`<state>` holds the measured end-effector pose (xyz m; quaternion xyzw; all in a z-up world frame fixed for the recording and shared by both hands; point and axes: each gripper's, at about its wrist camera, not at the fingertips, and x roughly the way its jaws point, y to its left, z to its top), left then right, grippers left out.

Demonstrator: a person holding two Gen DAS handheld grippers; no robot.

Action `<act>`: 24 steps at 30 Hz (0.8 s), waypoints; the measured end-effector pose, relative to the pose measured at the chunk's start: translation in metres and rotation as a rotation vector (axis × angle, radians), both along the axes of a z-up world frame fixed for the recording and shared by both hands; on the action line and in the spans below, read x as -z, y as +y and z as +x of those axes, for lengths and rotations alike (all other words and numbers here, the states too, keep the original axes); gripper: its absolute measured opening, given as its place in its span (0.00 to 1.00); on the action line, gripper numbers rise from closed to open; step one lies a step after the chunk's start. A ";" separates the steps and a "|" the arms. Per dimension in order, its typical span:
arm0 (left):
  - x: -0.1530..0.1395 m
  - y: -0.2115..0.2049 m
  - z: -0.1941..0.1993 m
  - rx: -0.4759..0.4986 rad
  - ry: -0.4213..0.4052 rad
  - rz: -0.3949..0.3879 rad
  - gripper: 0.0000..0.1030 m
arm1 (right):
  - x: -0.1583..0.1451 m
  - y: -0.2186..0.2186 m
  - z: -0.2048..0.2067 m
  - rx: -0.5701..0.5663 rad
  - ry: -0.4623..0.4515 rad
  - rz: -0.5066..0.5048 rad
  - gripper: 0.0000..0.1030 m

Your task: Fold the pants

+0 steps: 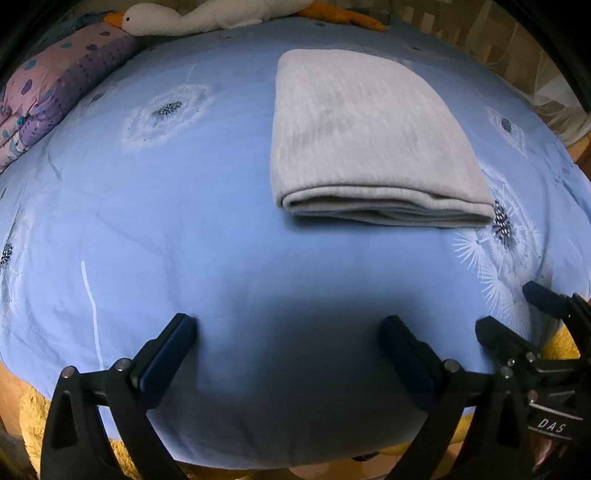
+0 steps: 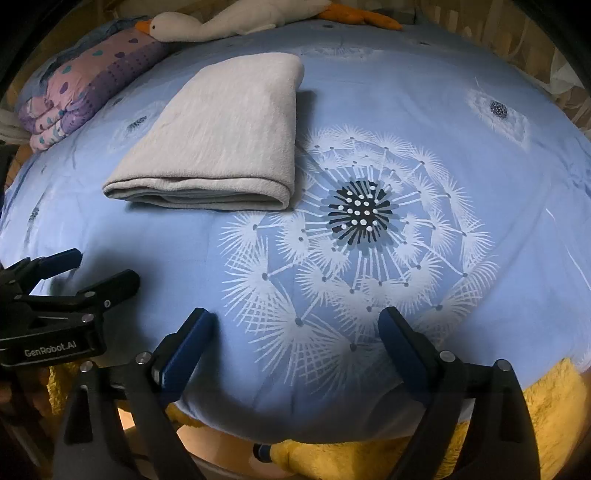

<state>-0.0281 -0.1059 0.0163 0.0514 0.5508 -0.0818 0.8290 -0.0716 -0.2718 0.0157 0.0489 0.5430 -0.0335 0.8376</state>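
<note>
Grey pants (image 1: 369, 136) lie folded mid-bed (image 1: 184, 240), long axis running away from both grippers; left gripper (image 1: 288, 328) and right gripper (image 2: 295, 321) hang apart, empty, at the near edge, about equally far.

Matt grey knit pants (image 1: 369, 136), smooth cotton-look bedsheet (image 1: 184, 240), plush goose (image 1: 192, 16)

Dim, bluish, fisheye-warped; soft foreground shadows.
</note>
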 end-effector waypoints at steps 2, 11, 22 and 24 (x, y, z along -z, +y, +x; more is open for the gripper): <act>0.000 0.000 0.001 0.001 -0.001 0.000 1.00 | 0.000 0.000 0.000 0.001 0.000 0.002 0.91; 0.001 0.002 0.001 0.003 -0.005 -0.005 1.00 | 0.001 0.000 0.001 0.000 0.000 0.001 0.91; 0.001 0.002 0.002 0.005 -0.004 -0.006 1.00 | 0.002 0.001 0.002 -0.003 0.002 -0.004 0.93; 0.001 0.002 0.001 0.004 -0.002 -0.006 1.00 | 0.002 0.001 0.002 -0.003 0.002 -0.004 0.93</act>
